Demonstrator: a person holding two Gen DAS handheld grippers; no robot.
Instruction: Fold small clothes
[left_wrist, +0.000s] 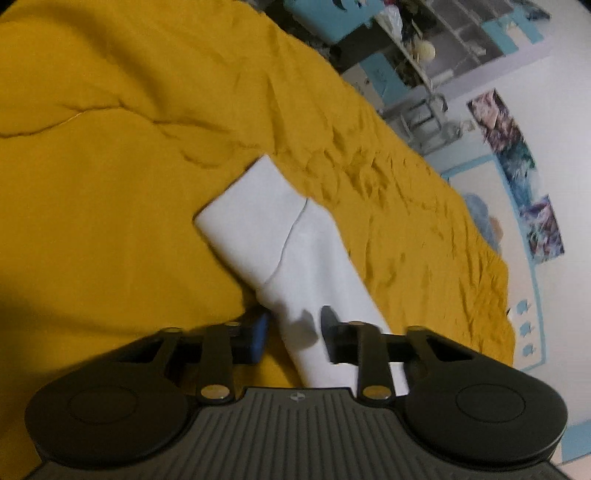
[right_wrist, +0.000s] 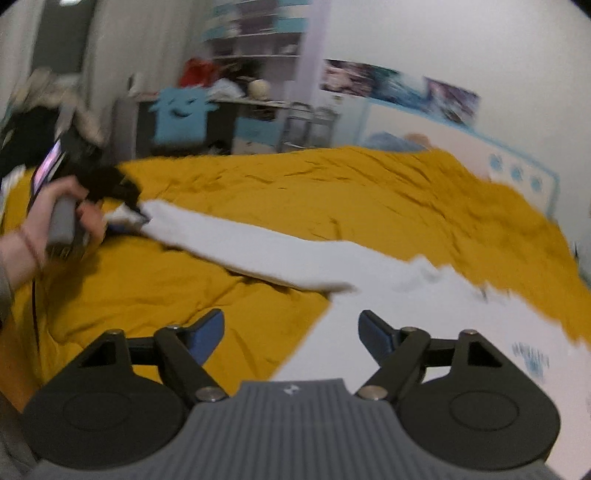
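A white long-sleeved garment (right_wrist: 406, 314) lies on a yellow bedspread (right_wrist: 332, 192), with one sleeve (right_wrist: 258, 247) stretched out to the left. My left gripper (left_wrist: 295, 325) is shut on that sleeve (left_wrist: 306, 280) just behind the cuff (left_wrist: 251, 218), which sticks out beyond the fingers. The right wrist view shows the left gripper (right_wrist: 136, 210) at the sleeve's far end, held by a hand (right_wrist: 40, 221). My right gripper (right_wrist: 291, 332) hangs open over the garment's near edge. One of its fingers is above the bedspread, the other above the white cloth, and nothing is between them.
The yellow bedspread (left_wrist: 110, 166) is wrinkled and runs wide to the left and back. Beyond the bed stand a desk (right_wrist: 251, 107) with clutter, a blue cushion (right_wrist: 181, 114) and shelves (right_wrist: 258, 40). Posters (right_wrist: 399, 86) hang on the white wall above a blue-trimmed panel (right_wrist: 517, 170).
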